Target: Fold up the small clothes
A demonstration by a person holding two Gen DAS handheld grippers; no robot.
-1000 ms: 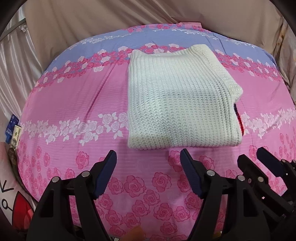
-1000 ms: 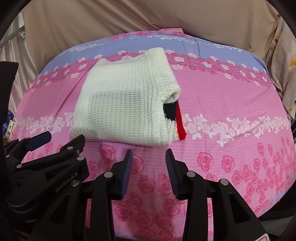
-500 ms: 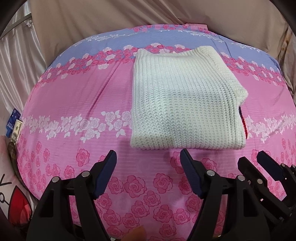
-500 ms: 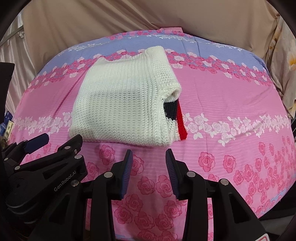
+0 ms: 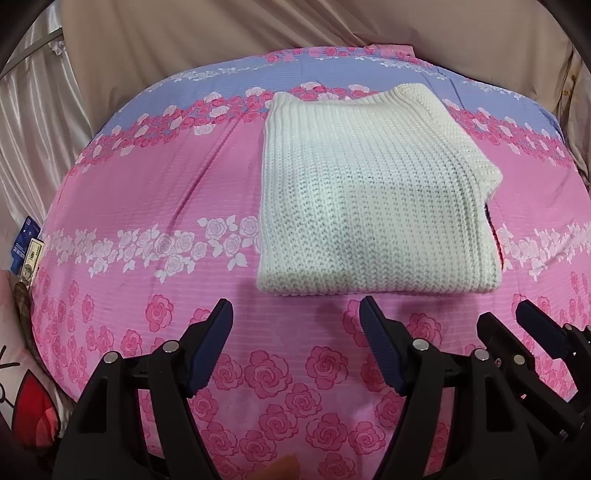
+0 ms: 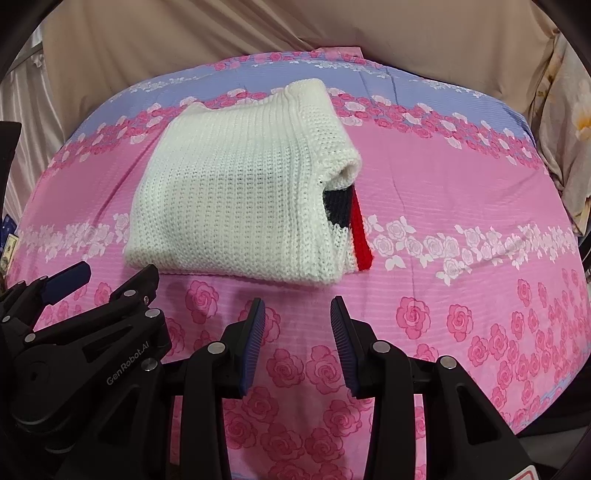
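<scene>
A white knitted sweater [image 5: 373,195] lies folded into a thick rectangle on the pink rose-print sheet [image 5: 147,206]. In the right wrist view the sweater [image 6: 240,192] shows a navy and red stripe at its open right end. My left gripper [image 5: 295,314] is open and empty, just short of the sweater's near edge. My right gripper [image 6: 297,312] is open and empty, close to the near right corner of the sweater. Each gripper shows at the edge of the other's view.
A beige cloth [image 5: 258,33] hangs behind the bed. Shiny curtain folds [image 5: 33,122] stand at the left. Cards and a banknote [image 5: 27,247] lie at the left bed edge beside a printed pillow [image 5: 18,398]. A floral cloth [image 6: 565,122] sits at the far right.
Both grippers have drawn back slightly from the sweater and the left view has shifted left. The sweater has not moved. Both jaws stay open.
</scene>
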